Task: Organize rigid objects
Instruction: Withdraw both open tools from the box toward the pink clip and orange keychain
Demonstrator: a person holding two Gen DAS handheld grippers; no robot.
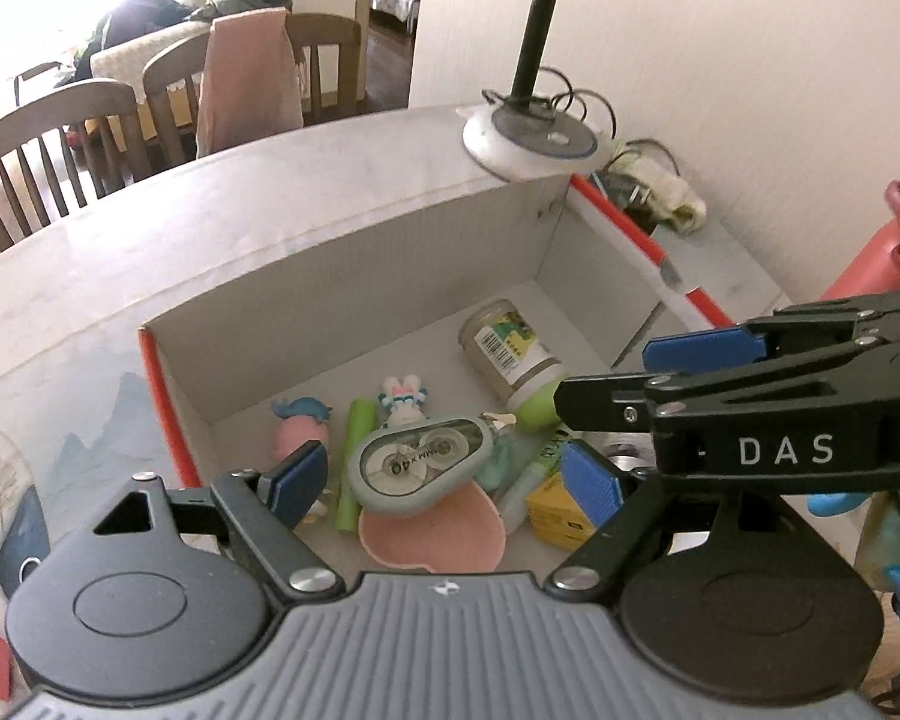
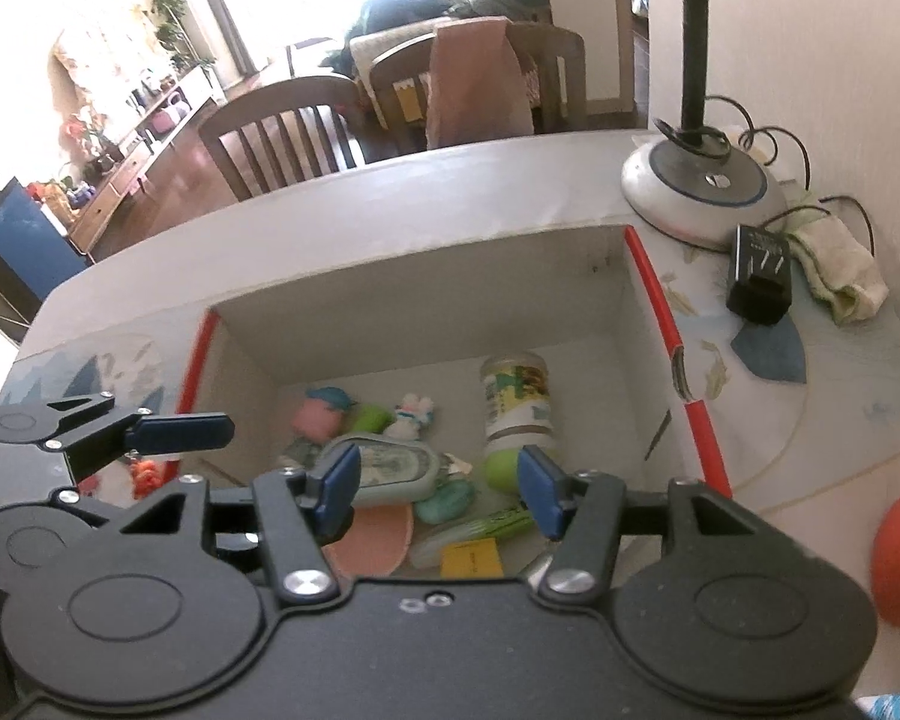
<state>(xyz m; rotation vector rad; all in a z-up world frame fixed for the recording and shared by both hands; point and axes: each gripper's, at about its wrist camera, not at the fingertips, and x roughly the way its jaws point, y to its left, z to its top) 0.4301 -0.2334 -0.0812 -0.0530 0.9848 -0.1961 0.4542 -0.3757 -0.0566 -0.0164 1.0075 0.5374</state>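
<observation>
Clutter fills the near half of the open box (image 1: 354,276), and much of it is only half seen. In the left wrist view the left gripper (image 1: 444,480) hangs over the box with its blue pads far apart and nothing between them; its body cuts off the lower edge of the pink heart-shaped dish (image 1: 432,534), and its right pad covers part of the yellow carton (image 1: 555,516). The grey correction-tape dispenser (image 1: 417,462) lies on top of the heap, overlapping the dish and the green stick (image 1: 351,462). A pale green tube beside the carton is too hidden to name. The right gripper (image 1: 606,375) reaches in from the right of that view, masking the green cap of the jar (image 1: 510,348), which lies on its side.

From the right wrist view the right gripper (image 2: 438,486) stands part open, pads clear of everything (no item sits between them). This view shows the jar's cap whole, and the white rabbit figure (image 2: 414,414) and pink toy (image 2: 321,417) farther back on the box floor. It also shows the black adapter (image 2: 759,276) and folded cloth (image 2: 840,276) by the lamp base (image 2: 702,192), which the other camera catches only as a blur behind the box wall. An orange-red object at the right edge is cut off in both views.
</observation>
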